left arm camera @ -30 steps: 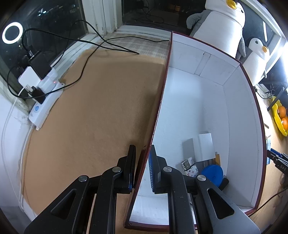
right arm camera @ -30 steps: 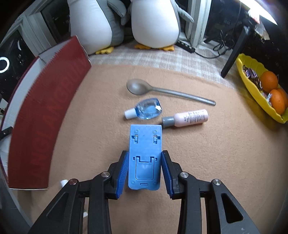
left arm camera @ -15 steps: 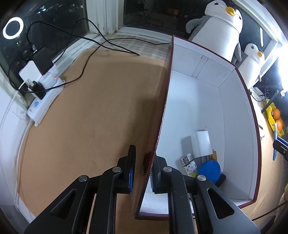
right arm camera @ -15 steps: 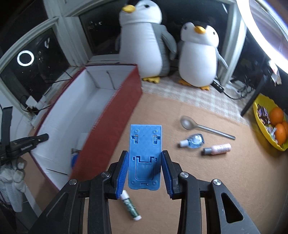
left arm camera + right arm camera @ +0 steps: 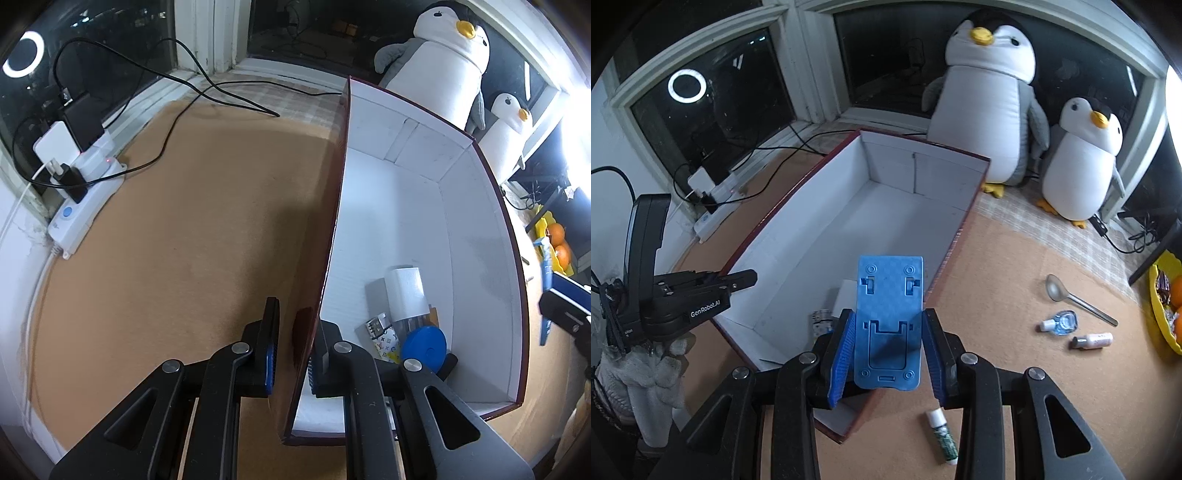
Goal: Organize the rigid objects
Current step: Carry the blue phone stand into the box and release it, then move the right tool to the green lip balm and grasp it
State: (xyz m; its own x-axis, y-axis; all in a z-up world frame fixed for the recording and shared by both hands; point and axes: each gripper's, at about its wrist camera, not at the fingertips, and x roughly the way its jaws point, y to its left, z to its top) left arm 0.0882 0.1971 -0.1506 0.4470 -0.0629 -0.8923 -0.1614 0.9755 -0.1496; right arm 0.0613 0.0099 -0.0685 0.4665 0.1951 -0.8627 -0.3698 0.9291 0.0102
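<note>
A red box with a white inside stands on the tan table. My left gripper straddles the box's left wall, one finger on each side, closed on it. It also shows in the right wrist view. My right gripper is shut on a blue plastic phone stand and holds it above the box's near end. Inside the box lie a white block, a blue round lid and a small patterned item.
On the table right of the box lie a grey spoon, a small blue bottle, a pink tube and a green-white tube. Two plush penguins stand behind. A yellow fruit bowl is at right, a power strip at left.
My right gripper has lifted the blue stand from the table and carried it left, to above the box. The left gripper keeps its hold on the box wall; the box has tilted slightly.
</note>
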